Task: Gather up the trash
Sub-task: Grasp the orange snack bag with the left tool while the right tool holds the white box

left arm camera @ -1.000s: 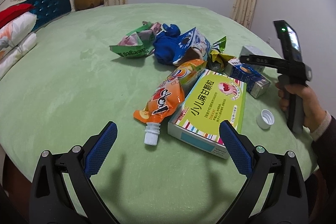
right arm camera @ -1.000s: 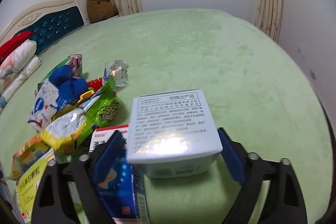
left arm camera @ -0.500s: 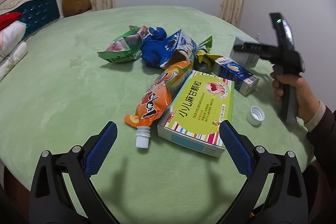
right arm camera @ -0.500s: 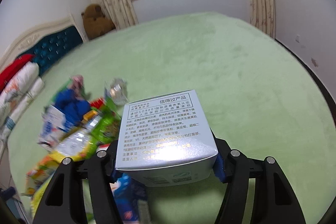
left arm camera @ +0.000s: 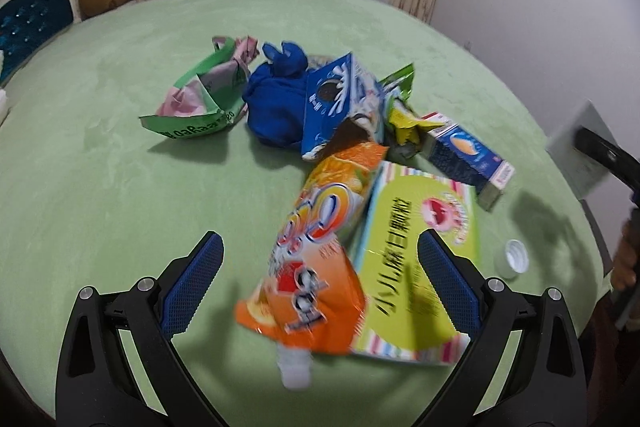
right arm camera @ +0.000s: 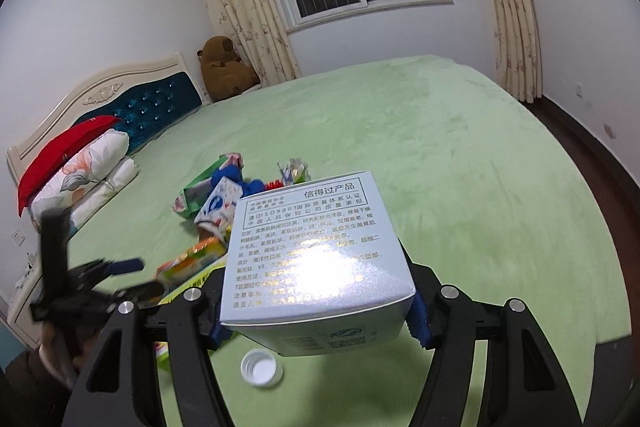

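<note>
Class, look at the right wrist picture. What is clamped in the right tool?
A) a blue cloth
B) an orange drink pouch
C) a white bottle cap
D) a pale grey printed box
D: the pale grey printed box sits between the blue pads of the right tool, lifted clear of the green bed cover, while the white bottle cap lies loose below it.

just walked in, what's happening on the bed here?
A person with two handheld grippers is collecting trash off a green bed. The right gripper is clamped on a pale grey box, held above the bedspread. The left gripper, jaws open and empty, hovers over the orange drink pouch and yellow-green box.
</note>
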### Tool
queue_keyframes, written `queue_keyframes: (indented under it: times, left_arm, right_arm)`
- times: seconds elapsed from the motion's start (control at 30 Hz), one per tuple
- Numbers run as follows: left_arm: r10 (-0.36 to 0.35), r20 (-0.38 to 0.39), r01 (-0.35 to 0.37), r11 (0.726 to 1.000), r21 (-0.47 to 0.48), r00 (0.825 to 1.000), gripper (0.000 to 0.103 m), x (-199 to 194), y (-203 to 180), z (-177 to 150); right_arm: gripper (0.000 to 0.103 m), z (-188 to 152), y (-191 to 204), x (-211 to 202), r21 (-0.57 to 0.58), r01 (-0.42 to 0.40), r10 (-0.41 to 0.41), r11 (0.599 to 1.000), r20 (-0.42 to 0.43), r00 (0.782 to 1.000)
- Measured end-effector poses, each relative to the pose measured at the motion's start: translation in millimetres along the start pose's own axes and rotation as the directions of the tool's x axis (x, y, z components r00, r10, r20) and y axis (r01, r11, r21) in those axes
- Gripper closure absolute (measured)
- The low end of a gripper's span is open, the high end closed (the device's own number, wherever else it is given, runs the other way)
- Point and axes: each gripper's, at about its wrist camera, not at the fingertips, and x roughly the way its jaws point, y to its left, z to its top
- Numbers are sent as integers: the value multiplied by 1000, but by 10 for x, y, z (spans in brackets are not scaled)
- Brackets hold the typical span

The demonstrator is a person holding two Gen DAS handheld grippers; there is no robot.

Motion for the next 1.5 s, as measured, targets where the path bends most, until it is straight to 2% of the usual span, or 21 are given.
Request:
queue_keyframes:
  times: [0.1,0.2,0.3,0.53,0.77,0.87,0.93,0.97,1.0,1.03,1.07,1.1,1.3,1.5]
  left_arm:
    - [42,-35,-41,999,22,999,8,91,76,61]
    - [116,-46,-113,992,61,992,8,139,138,97]
    - [99,-68,-93,992,85,993,8,165,171,109]
    - [134,-132,-104,971,214,982,8,382,47,97]
    - [60,-189,-37,991,125,980,8,629,263,216]
    - [39,-227,-24,997,71,973,8,784,367,214]
    - [51,-212,-37,997,66,976,9,797,384,215]
    - [57,-196,-45,997,67,979,12,787,382,209]
    - [53,-184,-42,997,62,982,27,768,377,199]
    - [40,-173,-31,998,54,984,35,742,374,197]
    - [35,-164,-27,998,51,986,51,715,369,202]
    - [35,-160,-28,998,51,986,56,693,356,210]
    - [100,-130,-95,994,46,987,62,506,287,154]
    - [81,-62,-83,996,-32,995,62,-40,335,71]
  right_arm:
    - [38,-57,-10,26,-3,17,-17,1000,-14,1000]
    - [38,-113,-30,61,24,11,-11,1000,-30,999]
    - [38,-133,-61,99,49,7,-5,999,-39,999]
    - [38,-157,-19,110,30,13,-12,999,-38,999]
    - [38,-167,-79,119,52,13,-11,999,-42,999]
    - [38,-168,-85,113,49,18,-16,999,-41,999]
    - [38,-172,-84,111,49,19,-17,999,-39,999]
    - [38,-171,-82,112,49,20,-18,999,-39,999]
    - [38,-180,-77,114,52,20,-18,998,-40,999]
    - [38,-189,-71,116,55,17,-15,998,-42,999]
    - [38,-196,-61,115,57,15,-13,998,-41,999]
    - [38,-197,-65,112,57,15,-12,998,-42,999]
    - [38,-216,0,33,48,-9,11,999,-42,999]
    - [38,-231,132,-99,30,-39,40,999,-37,998]
